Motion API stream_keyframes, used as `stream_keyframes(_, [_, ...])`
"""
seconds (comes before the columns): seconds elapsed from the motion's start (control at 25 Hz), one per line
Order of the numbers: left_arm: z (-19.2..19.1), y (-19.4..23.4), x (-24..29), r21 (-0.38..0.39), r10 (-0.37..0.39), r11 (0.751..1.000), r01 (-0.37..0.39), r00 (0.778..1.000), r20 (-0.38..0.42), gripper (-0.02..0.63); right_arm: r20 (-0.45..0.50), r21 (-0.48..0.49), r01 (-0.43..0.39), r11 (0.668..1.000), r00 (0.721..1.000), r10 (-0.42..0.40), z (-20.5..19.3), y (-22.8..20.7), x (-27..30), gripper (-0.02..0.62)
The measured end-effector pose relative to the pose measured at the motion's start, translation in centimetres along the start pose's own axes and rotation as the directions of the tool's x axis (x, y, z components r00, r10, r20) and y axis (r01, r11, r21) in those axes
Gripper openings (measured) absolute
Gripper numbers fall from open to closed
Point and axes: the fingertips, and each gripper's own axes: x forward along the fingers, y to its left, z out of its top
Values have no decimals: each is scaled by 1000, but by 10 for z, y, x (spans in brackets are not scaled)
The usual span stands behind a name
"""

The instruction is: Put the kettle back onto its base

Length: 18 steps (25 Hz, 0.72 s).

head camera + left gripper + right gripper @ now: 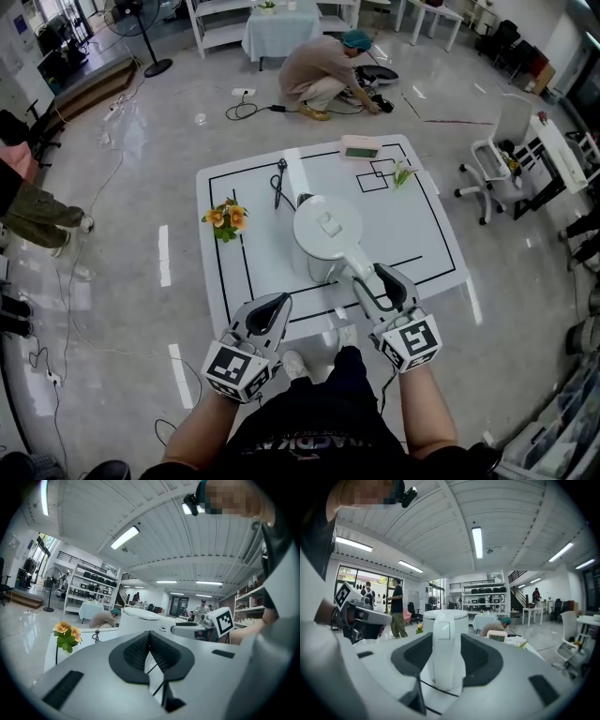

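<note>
Head view: the white table (412, 234), marked with black lines, carries the white kettle (326, 227) upright near its centre, lid closed. The kettle handle (356, 267) points toward the near edge. The right gripper (382, 281) is positioned at the handle, one jaw on each side of it. The left gripper (274, 305) hovers at the near table edge, left of the kettle and apart from it. A sprig of orange flowers (226, 217) lies at the left border line. A black cable (279, 180) lies beyond the kettle. A small device with a green display (361, 148) sits at the far edge. A person (323, 73) crouches on the floor (169, 141) beyond the table.

Left gripper view: the jaws are pressed together. The dark pads meet along the centre line with nothing between them. Beyond them the kettle stands on the table, its handle reaching right to the right gripper. The orange flowers show at the left.

Right gripper view: the jaws are spread. The kettle handle stands upright between the pads and fills most of the gap. The pads lie just beside its two sides, and no clamping on it is evident. The kettle body rises directly behind the handle, and the left gripper shows at the left edge
</note>
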Motion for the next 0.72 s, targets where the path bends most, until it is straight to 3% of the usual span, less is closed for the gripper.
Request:
stream_keyframes(0.44, [5,-41,24,3,-68,998,68,997,24,5,84,-35,87,996,993,-84,41,-28,-65,172])
stream_keyframes(0.6, [10,-58,33,1,-35,999,35,999,35,5,88,-42,47,998,995,-43,45,-39,-75,172])
stream_keyframes(0.72, [4,-77,42,-9,8,1000,-8,999,33,5,79,-52,-4,999,997,8,39,-47,-84,135])
